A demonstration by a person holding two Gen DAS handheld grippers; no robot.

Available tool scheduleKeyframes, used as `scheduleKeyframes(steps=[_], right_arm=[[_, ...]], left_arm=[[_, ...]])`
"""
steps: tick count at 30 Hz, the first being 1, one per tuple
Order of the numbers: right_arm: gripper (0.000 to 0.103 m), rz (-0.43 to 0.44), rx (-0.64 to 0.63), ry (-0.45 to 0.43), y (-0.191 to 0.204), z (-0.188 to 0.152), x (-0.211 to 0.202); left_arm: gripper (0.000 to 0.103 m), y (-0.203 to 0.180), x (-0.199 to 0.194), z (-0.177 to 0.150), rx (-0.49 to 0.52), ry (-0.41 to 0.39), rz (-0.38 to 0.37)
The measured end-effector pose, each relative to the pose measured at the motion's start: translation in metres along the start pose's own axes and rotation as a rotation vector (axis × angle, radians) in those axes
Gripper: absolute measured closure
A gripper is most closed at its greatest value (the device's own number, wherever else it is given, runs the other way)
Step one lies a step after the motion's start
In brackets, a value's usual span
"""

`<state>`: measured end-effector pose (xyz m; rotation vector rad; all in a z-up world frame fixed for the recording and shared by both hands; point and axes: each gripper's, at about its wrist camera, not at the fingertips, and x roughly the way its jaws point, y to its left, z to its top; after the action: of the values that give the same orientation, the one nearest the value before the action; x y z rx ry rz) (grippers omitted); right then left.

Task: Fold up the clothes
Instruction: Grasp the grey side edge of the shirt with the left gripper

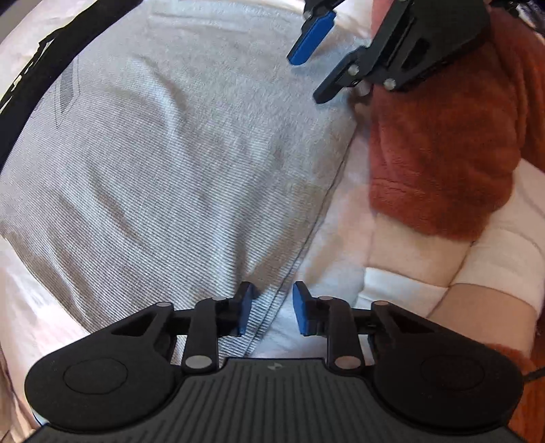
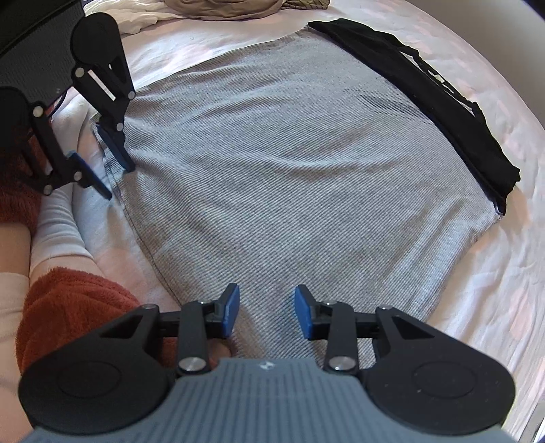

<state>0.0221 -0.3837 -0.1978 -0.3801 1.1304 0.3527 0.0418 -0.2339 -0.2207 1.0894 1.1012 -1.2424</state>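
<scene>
A grey ribbed garment [image 2: 289,170] lies spread flat on the pale pink bed sheet [image 2: 504,306]; it also fills the left wrist view [image 1: 163,177]. My left gripper [image 1: 271,308] is open, its jaws straddling the garment's layered edge near one corner; it shows in the right wrist view [image 2: 121,182] at the garment's left edge. My right gripper [image 2: 266,311] is open and empty just above the garment's near edge; it shows at the top of the left wrist view [image 1: 308,80].
A folded black garment [image 2: 436,98] lies along the grey one's far right side. Beige and white clothes [image 2: 218,8] are heaped at the bed's far end. A person's rust fleece sleeve [image 1: 442,153], white sock [image 2: 58,221] and bare skin sit at the left.
</scene>
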Motion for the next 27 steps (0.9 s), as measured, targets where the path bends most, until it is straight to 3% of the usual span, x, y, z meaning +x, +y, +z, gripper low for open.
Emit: scheduleKeyframes(steps=[5,6,11,15,17,19,21,27], right_arm=[[0.063,-0.008,-0.007,0.002,0.003,0.001,0.0],[0.063,-0.009,-0.007,0.003,0.003,0.0,0.0],[0.061,-0.014,-0.009,0.002,0.004,-0.001,-0.002],[0.061,-0.02,-0.014,0.003,0.005,-0.002,-0.002],[0.06,-0.019,-0.015,0.004,0.005,-0.001,-0.001],[0.06,-0.018,-0.016,0.008,0.004,0.0,0.0],[0.06,-0.018,-0.017,0.012,0.004,0.0,0.0],[0.06,-0.025,-0.019,0.013,0.004,0.0,0.001]], left_arm=[[0.095,0.008,-0.002,-0.007,-0.029,-0.012,-0.052],[0.102,0.01,-0.003,-0.008,-0.025,-0.007,-0.072],[0.103,0.012,0.002,-0.013,0.036,0.042,-0.101],[0.103,0.019,-0.007,-0.018,0.007,-0.003,-0.05],[0.094,0.019,-0.011,-0.024,0.017,-0.006,-0.02],[0.067,0.015,-0.013,-0.029,0.051,0.01,0.023],[0.056,0.01,-0.013,-0.034,0.104,0.023,0.067],[0.056,0.018,-0.008,-0.047,0.154,0.088,0.123]])
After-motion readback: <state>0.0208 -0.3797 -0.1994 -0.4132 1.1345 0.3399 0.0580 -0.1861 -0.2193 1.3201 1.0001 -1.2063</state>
